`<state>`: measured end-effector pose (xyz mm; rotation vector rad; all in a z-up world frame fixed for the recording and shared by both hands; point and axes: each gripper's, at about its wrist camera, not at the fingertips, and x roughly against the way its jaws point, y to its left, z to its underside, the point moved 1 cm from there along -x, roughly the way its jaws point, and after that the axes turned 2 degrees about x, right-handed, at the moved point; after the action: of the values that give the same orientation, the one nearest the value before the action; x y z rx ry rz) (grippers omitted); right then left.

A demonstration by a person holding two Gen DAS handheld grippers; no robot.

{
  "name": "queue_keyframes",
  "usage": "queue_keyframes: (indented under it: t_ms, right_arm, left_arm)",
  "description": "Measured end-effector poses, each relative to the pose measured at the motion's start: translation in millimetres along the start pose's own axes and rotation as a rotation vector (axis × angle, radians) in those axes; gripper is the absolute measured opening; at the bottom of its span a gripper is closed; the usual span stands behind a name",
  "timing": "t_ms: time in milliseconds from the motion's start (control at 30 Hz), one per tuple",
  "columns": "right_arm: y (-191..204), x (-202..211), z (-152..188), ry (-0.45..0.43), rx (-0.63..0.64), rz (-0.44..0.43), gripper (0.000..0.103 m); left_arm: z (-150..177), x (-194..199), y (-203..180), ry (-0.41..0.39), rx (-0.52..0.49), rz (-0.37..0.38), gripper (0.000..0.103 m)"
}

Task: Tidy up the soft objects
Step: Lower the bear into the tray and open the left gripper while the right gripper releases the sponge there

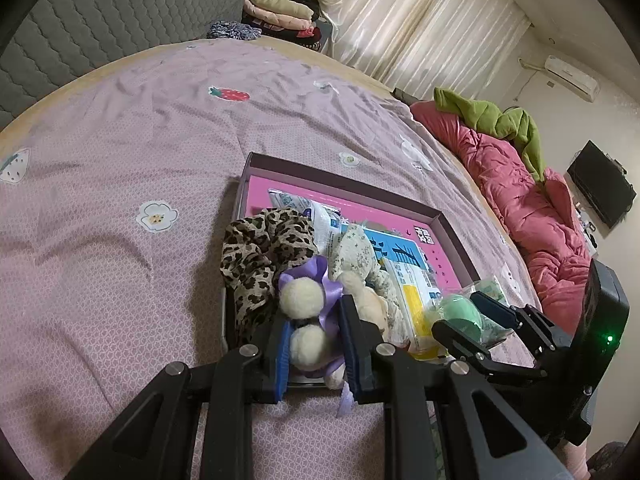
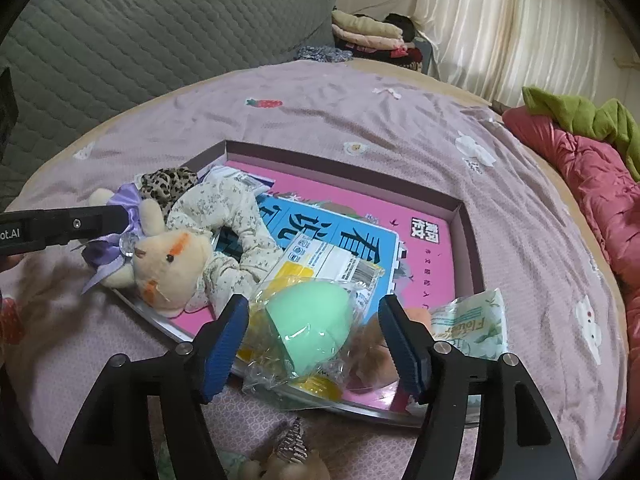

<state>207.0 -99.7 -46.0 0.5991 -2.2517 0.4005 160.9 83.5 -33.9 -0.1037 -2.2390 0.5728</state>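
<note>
A shallow pink box (image 2: 456, 216) lies on the bed; it also shows in the left wrist view (image 1: 452, 224). My left gripper (image 1: 314, 340) is shut on a cream plush bunny with a purple bow (image 1: 304, 312), at the box's near left corner; the bunny (image 2: 168, 268) shows in the right wrist view. My right gripper (image 2: 316, 340) is open, its fingers on either side of a green egg-shaped sponge in clear wrap (image 2: 312, 328) that rests in the box. The right gripper (image 1: 472, 316) also shows in the left wrist view. A leopard scrunchie (image 1: 260, 256) and a floral scrunchie (image 2: 232, 216) lie in the box.
Tissue packs (image 2: 332, 264) lie in the box, and another packet (image 2: 472, 324) at its right edge. The bed has a lilac printed sheet (image 1: 120, 160). A pink quilt (image 1: 520, 196) with a green garment (image 1: 500, 120) lies at right. Folded clothes (image 1: 276, 12) are stacked beyond the bed.
</note>
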Motion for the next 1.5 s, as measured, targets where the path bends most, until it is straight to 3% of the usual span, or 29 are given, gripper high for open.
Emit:
queue_keyframes:
  t_ms: [600, 733, 800, 1100, 1500]
  right_arm:
    - [-0.9, 6.2, -2.4, -0.013, 0.004, 0.012, 0.073]
    - [-0.9, 7.0, -3.0, -0.017, 0.006, 0.014, 0.073]
    - [-0.7, 7.4, -3.3, -0.020, 0.006, 0.015, 0.073]
    - [-2.9, 10.3, -4.4, -0.036, 0.004, 0.023, 0.073]
    - [-8.3, 22.1, -7.7, -0.088, -0.013, 0.049, 0.073]
  left_arm:
    - [-3.3, 0.2, 4.0, -0.004, 0.011, -0.030, 0.030]
    - [-3.6, 3.3, 1.8, -0.021, -0.011, -0.061, 0.044]
    - [-3.7, 5.0, 0.7, -0.030, -0.021, -0.066, 0.046]
    - [-6.7, 14.9, -3.9, -0.085, -0.062, -0.097, 0.053]
    - [-6.4, 30.8, -18.8, -0.158, -0.123, -0.073, 0.054]
